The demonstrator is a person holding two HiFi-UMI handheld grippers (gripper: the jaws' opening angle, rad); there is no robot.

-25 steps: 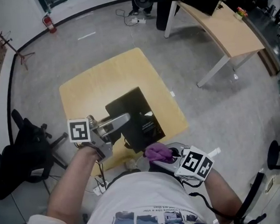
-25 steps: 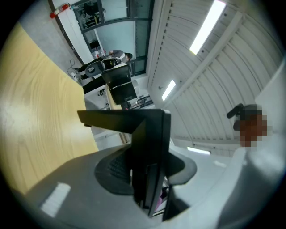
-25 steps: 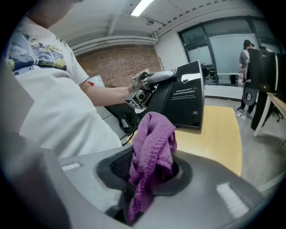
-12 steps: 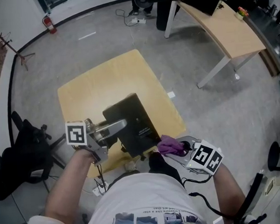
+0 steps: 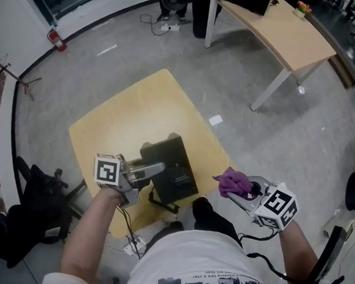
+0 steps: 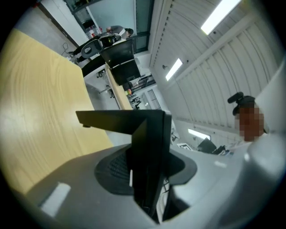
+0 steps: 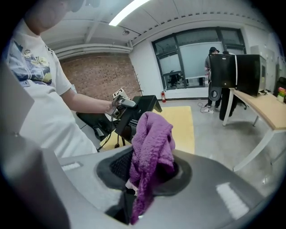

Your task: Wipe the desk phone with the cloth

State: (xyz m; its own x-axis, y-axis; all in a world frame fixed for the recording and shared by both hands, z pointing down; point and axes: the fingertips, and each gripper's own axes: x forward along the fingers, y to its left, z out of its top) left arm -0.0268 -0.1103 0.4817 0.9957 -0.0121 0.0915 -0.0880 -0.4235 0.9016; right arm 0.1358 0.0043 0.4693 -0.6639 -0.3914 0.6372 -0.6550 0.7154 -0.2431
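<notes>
The black desk phone [image 5: 170,167] stands near the front edge of the yellow table [image 5: 126,118], and my left gripper [image 5: 157,168] is shut on its left edge. In the left gripper view the phone's thin black body [image 6: 147,147] is clamped between the jaws above the tabletop [image 6: 40,112]. My right gripper [image 5: 239,192] is shut on the purple cloth [image 5: 232,180] and hangs over the floor, right of the table and apart from the phone. The right gripper view shows the bunched cloth [image 7: 152,143] in its jaws, with the phone [image 7: 145,105] farther off.
A black office chair [image 5: 35,198] stands left of the table. A long wooden desk [image 5: 285,35] is at the upper right. Cables [image 5: 132,227] hang by the table's front edge. A scrap of paper [image 5: 215,120] lies on the grey floor.
My right gripper has carried the cloth from the phone's near corner out to the right, off the table. The left gripper has kept its hold and the phone has turned a little.
</notes>
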